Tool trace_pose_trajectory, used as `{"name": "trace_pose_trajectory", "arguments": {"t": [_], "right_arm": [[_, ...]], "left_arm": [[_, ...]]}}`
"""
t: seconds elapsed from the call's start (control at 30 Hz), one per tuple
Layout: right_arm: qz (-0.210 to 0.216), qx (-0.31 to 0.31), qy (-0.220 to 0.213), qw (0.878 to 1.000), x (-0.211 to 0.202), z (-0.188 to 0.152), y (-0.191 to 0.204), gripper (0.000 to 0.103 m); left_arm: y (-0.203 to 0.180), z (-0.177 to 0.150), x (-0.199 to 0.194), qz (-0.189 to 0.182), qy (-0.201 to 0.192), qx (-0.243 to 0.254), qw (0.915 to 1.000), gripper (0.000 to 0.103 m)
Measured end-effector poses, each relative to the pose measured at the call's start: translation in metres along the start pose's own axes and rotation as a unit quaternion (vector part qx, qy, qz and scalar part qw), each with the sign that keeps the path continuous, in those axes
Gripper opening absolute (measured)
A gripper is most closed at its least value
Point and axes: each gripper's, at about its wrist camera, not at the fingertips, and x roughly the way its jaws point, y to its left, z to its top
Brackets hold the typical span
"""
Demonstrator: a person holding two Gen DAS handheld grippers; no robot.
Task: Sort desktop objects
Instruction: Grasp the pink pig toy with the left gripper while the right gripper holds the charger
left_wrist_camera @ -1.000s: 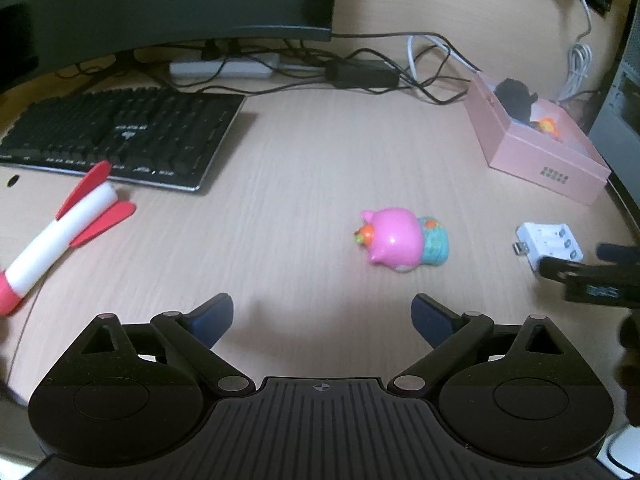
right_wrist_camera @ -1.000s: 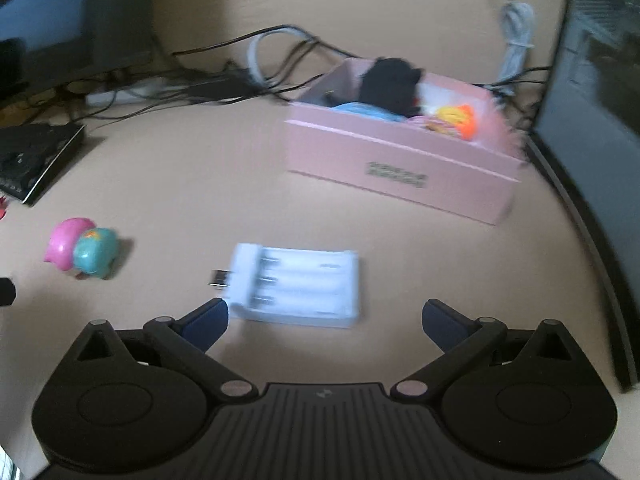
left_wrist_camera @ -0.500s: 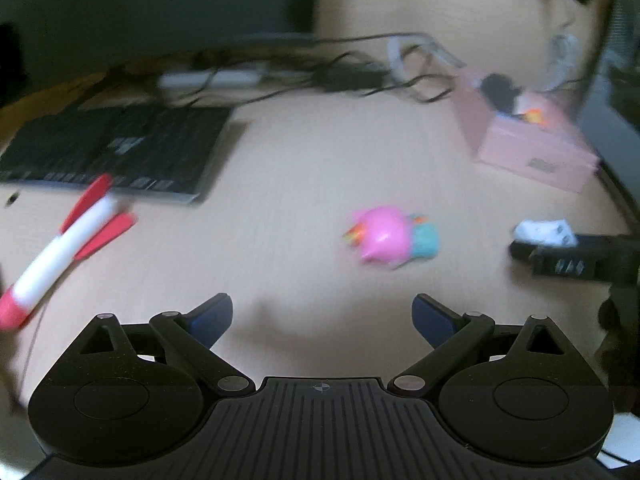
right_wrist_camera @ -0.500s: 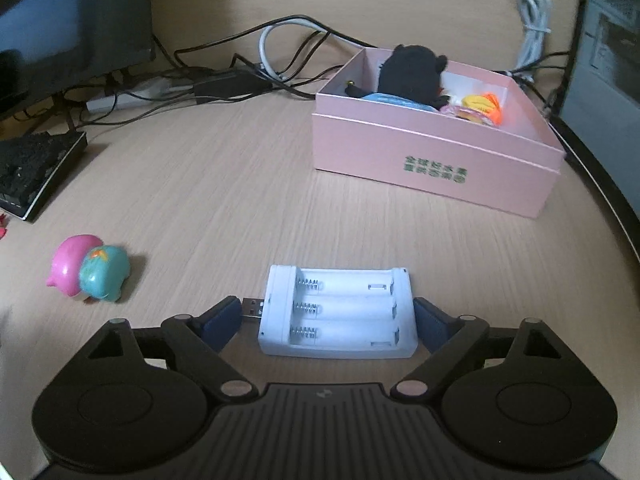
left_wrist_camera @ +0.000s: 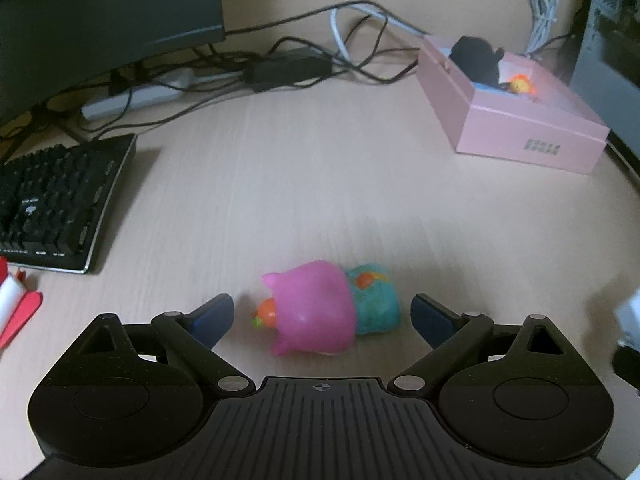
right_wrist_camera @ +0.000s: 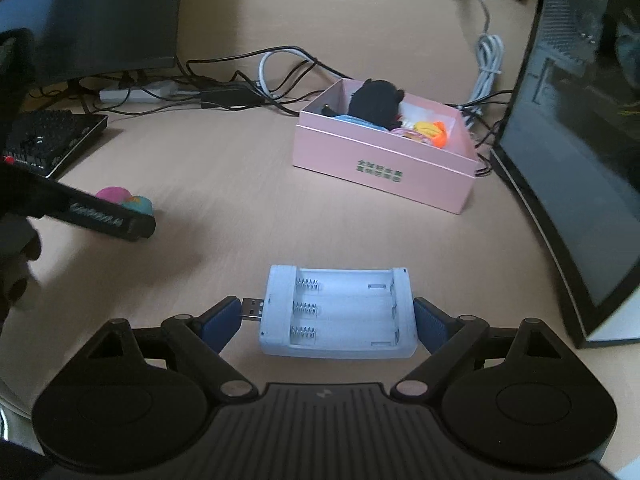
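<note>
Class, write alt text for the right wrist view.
The right claw grips a white battery charger by its ends, just above a wooden desk. Behind sits a pink box of toys; at left, the other claw reaches a pink toy.

Matt wood-grain desk (left_wrist_camera: 304, 184), glossy plastic toy (left_wrist_camera: 316, 308)

Red-and-white rocket toy (left_wrist_camera: 16, 304) cut by left edge, mostly out of frame. White charger (left_wrist_camera: 629, 316) clipped at right edge, blurred. Pink box (right_wrist_camera: 384, 168) label too small to read. Box contents partly hidden behind black plush (right_wrist_camera: 376, 102).
</note>
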Motion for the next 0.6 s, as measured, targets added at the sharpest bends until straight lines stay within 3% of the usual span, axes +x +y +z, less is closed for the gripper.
{"name": "trace_pose_trajectory", "arguments": {"t": [0.07,0.17,0.4,0.6], "right_arm": [[-0.004,0.006,0.002,1.000,-0.003,-0.004,-0.003,0.091],[-0.007,0.017,0.004,1.000,-0.005,-0.006,-0.007,0.091],[0.016,0.019,0.007,1.000,0.000,-0.001,-0.007,0.091],[0.028,0.009,0.017,0.999,0.008,0.002,-0.002,0.091]], "left_arm": [[0.001,0.001,0.002,0.001,0.003,0.005,1.0000,0.094],[0.001,0.002,0.003,-0.003,0.002,0.013,0.9999,0.079],[-0.002,-0.007,-0.011,-0.017,0.000,0.040,0.9991,0.075],[-0.001,-0.020,-0.029,-0.034,0.011,0.034,0.9988,0.075]]}}
